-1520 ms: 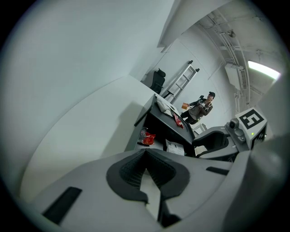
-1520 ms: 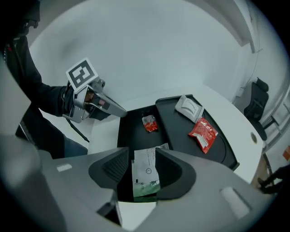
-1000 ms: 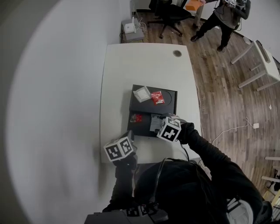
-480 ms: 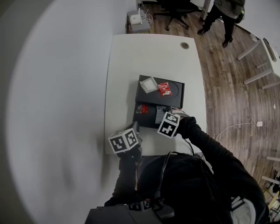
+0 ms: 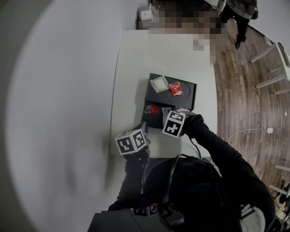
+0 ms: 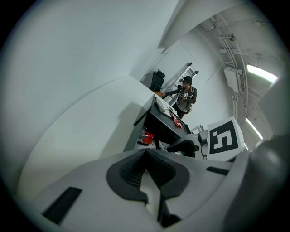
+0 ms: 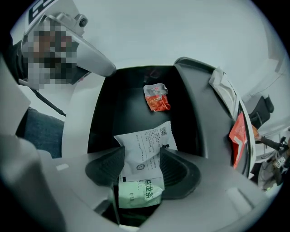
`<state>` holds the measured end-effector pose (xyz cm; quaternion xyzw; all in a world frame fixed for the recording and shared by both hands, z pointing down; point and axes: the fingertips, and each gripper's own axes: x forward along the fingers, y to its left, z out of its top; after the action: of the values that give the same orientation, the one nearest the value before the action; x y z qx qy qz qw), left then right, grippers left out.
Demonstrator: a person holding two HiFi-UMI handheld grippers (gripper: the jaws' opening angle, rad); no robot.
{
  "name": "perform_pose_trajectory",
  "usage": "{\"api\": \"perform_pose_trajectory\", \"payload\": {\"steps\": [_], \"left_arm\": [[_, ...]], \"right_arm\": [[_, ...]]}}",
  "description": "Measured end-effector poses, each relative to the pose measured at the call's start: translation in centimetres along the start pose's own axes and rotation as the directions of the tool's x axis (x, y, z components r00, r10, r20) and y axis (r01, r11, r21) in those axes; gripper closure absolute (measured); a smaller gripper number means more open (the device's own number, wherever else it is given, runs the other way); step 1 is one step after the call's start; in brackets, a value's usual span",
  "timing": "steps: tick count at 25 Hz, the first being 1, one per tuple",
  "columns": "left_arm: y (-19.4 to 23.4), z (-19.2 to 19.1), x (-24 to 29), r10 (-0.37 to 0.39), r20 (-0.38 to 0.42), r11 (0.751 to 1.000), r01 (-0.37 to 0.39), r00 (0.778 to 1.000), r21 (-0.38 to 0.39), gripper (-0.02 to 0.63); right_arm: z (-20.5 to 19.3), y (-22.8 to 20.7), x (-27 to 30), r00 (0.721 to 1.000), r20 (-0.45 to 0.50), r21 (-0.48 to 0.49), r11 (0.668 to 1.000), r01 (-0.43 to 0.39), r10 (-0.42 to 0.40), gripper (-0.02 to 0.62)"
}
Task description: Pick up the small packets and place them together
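Observation:
My right gripper points straight down over the lower black tray and is shut on a white-and-green tea packet that stands between its pads. A small red packet lies flat in that tray just beyond it. On the raised black lid lie a white packet and another red packet. In the head view the right gripper hangs over the tray's near end, beside the red packet. My left gripper is shut on nothing, resting low at the table's near edge.
The black box sits in the middle of a white table against a white wall. Wooden floor runs along the right. A person stands far off at the back. A white cable trails on the floor.
The right gripper has sunk a little toward the lower tray with the packet in it and has rolled slightly. The left gripper has stayed put. The head view has shifted.

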<state>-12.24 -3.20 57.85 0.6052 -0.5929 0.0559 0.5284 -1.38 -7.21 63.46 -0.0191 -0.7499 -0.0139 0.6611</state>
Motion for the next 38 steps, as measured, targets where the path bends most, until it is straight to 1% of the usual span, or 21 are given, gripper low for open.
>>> {"api": "perform_pose_trajectory", "payload": {"steps": [2, 6, 12, 17, 21, 26, 29, 32, 35, 38], "left_arm": [[0.0, 0.0, -0.1, 0.001, -0.002, 1.000, -0.001, 1.000, -0.001, 0.606], [0.0, 0.2, -0.2, 0.009, 0.002, 1.000, -0.009, 1.000, 0.004, 0.606], [0.0, 0.0, -0.2, 0.002, -0.004, 1.000, -0.002, 1.000, 0.002, 0.606], [0.0, 0.0, -0.1, 0.004, -0.007, 1.000, -0.004, 1.000, 0.004, 0.606], [0.0, 0.0, -0.2, 0.006, -0.006, 1.000, -0.006, 1.000, 0.003, 0.606], [0.0, -0.1, -0.2, 0.011, -0.006, 1.000, -0.011, 1.000, 0.004, 0.606], [0.1, 0.0, -0.1, 0.014, -0.004, 1.000, -0.014, 1.000, 0.006, 0.606], [0.0, 0.0, -0.1, 0.018, -0.004, 1.000, -0.018, 1.000, 0.008, 0.606], [0.0, 0.0, -0.2, 0.021, -0.003, 1.000, -0.021, 1.000, 0.009, 0.606], [0.0, 0.0, -0.1, 0.023, -0.003, 1.000, -0.023, 1.000, 0.010, 0.606]], "right_arm": [[0.1, 0.2, -0.1, 1.000, -0.008, -0.018, 1.000, -0.010, 0.009, 0.367], [0.3, 0.7, -0.2, 1.000, -0.002, -0.037, 0.999, -0.028, 0.028, 0.417], [0.6, 0.8, -0.5, 0.998, 0.048, -0.004, 0.999, -0.039, 0.039, 0.477], [0.7, 0.6, -1.1, 0.995, 0.081, 0.010, 0.999, -0.053, 0.052, 0.494], [1.4, 0.7, -3.1, 0.985, 0.162, 0.032, 0.997, -0.068, 0.062, 0.495], [2.2, 0.3, -6.7, 0.958, 0.282, 0.059, 0.995, -0.075, 0.055, 0.495], [2.7, -1.1, -9.4, 0.932, 0.362, 0.091, 0.995, -0.047, 0.011, 0.495], [2.2, -3.6, -12.0, 0.909, 0.409, 0.148, 0.989, 0.014, -0.074, 0.495], [0.6, -6.7, -13.5, 0.901, 0.406, 0.225, 0.972, 0.064, -0.153, 0.495], [-1.5, -9.6, -13.7, 0.902, 0.376, 0.289, 0.952, 0.102, -0.211, 0.494]]}}
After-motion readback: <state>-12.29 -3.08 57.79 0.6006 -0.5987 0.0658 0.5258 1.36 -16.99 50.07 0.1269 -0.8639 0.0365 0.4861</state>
